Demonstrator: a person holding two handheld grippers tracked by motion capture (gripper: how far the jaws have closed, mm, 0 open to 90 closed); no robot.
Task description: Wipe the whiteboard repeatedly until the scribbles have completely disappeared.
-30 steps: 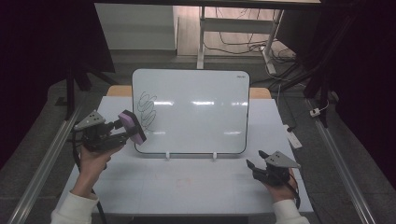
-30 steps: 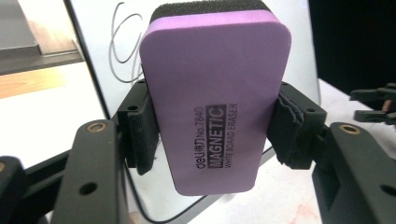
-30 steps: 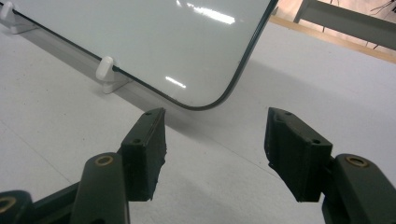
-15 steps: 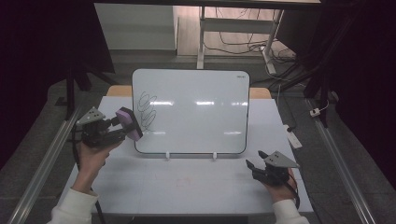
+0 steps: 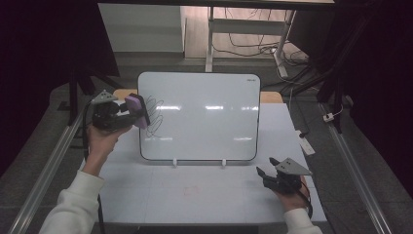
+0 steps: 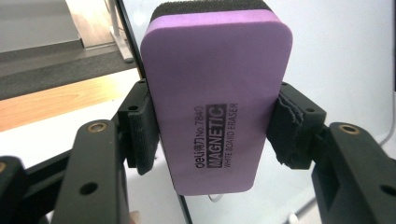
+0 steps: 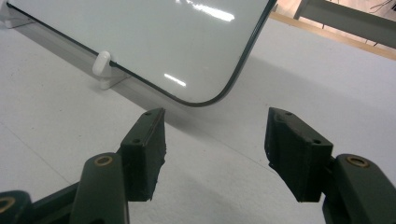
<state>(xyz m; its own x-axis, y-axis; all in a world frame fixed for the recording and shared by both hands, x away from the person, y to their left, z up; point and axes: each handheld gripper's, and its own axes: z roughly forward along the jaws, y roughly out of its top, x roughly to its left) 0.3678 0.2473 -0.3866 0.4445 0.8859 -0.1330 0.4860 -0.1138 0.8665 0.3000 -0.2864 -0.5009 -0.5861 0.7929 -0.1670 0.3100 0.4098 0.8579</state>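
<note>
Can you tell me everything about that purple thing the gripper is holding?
It is a purple whiteboard eraser, a rounded foam-looking block with a dark felt layer on its far face. Black print on it reads "MAGNETIC WHITE BOARD ERASER". The left gripper clamps it by its two long sides, jaws shut on it. It is held up at the whiteboard's left edge, by the black scribble.

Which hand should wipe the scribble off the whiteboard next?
Left. The left tongs grip the purple eraser right beside the scribble on the whiteboard. The right tongs sit open near the lower right corner.
</note>
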